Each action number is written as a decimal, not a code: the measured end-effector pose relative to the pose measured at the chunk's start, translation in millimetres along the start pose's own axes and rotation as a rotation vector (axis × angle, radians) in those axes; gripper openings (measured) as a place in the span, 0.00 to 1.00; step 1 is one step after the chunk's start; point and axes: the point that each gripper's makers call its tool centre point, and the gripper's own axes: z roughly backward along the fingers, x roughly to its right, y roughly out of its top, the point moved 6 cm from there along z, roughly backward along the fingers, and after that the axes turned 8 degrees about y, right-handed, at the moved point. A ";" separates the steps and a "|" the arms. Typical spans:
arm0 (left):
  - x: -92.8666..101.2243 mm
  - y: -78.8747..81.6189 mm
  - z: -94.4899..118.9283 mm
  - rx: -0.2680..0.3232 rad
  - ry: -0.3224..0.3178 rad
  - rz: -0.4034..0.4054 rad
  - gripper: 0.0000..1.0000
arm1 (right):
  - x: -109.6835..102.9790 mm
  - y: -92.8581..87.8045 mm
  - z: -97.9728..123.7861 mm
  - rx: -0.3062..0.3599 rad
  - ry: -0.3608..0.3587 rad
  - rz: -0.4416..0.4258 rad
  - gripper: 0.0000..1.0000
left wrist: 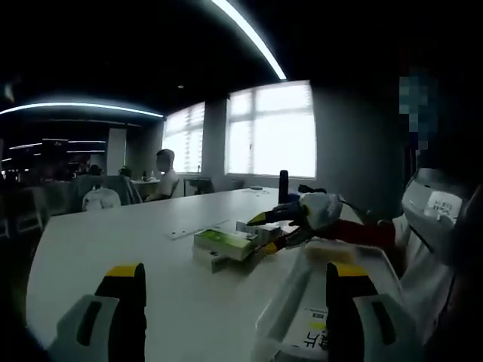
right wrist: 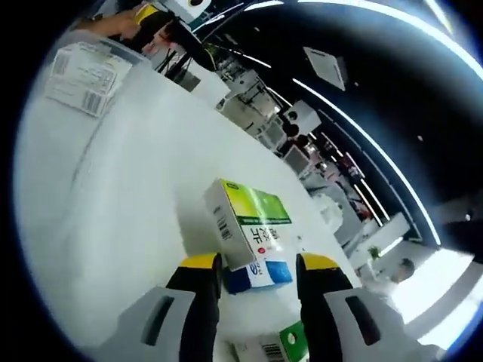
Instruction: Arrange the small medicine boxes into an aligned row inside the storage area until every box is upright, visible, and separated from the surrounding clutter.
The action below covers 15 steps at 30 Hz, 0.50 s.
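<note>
In the right gripper view, my right gripper (right wrist: 259,280) is closed around a small blue and white medicine box (right wrist: 266,270), one jaw tight against each side. A green and white box (right wrist: 249,213) lies just beyond it, touching it. Another green box (right wrist: 273,344) shows under the jaws. In the left gripper view, my left gripper (left wrist: 238,305) hangs wide open over the white table (left wrist: 128,234), holding nothing. Ahead of it lies the green and white box (left wrist: 224,243), with the right gripper (left wrist: 266,232) reaching in from the right around a box beside it.
A clear plastic storage bin (left wrist: 302,302) with a printed label sits at the left gripper's right jaw; its labelled wall (right wrist: 83,68) spreads across the left of the right gripper view. A dark bottle (left wrist: 284,186) stands far back. A person (left wrist: 164,175) sits at the far end.
</note>
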 end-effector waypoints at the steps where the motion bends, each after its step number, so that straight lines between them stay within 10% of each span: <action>1: -0.3 -0.1 0.2 0.001 0.001 0.002 1.00 | -0.5 0.8 -0.4 0.003 0.005 0.014 0.37; 15: 1.0 -2.1 0.8 -0.005 0.001 -0.006 0.99 | -8.2 4.8 -10.3 -0.005 0.050 0.166 0.25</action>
